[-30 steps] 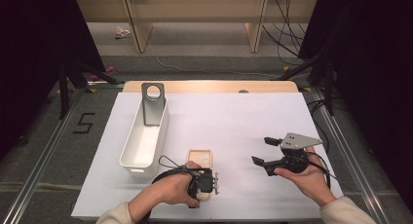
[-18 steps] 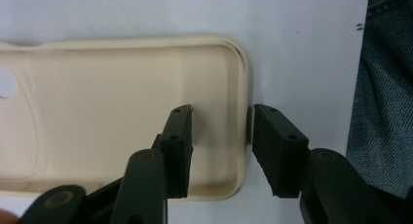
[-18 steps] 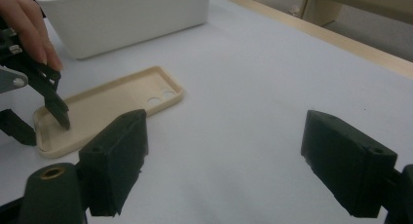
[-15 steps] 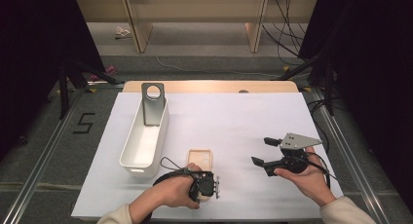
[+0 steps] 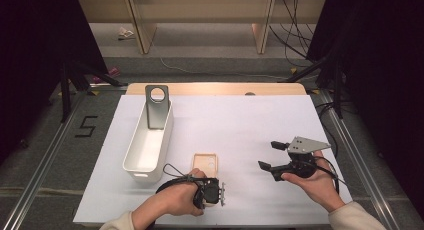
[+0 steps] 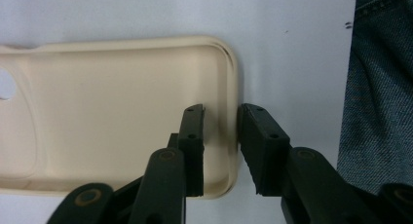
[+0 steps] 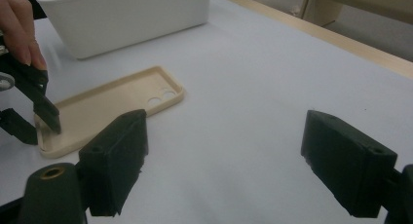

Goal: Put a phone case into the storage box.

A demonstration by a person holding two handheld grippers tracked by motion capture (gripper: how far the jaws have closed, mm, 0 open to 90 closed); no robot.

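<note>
A beige phone case (image 5: 205, 163) lay flat on the white table (image 5: 235, 125), open side up, near the front edge and a little left of the middle. Its camera holes pointed toward the far side. Just to its left stood a long white bin (image 5: 148, 142), and a grey metal bracket (image 5: 156, 107) with a round hole leaned upright at the bin's far end.

The left gripper (image 5: 212, 193) was down at the near end of the case, held in the person's left hand (image 5: 172, 204). In the left gripper view its two black jaws straddled the case's short rim: one jaw sat inside the shell on the case floor, the other outside on the table. The jaws had just been closing, with the rim between them. A narrow gap showed between the rim and each pad, so they had not clamped on it. The right gripper view showed the same thing from the side, with one dark jaw inside the near end of the case (image 7: 109, 109) and fingers (image 7: 22, 29) above it.

The right gripper (image 5: 274, 157) was well to the right of the case, in the right hand (image 5: 312, 182), above bare table. Its jaws stood wide apart with nothing between them, pointing left toward the case. A grey three-cornered plate (image 5: 305, 144) sat on top of it.
</note>
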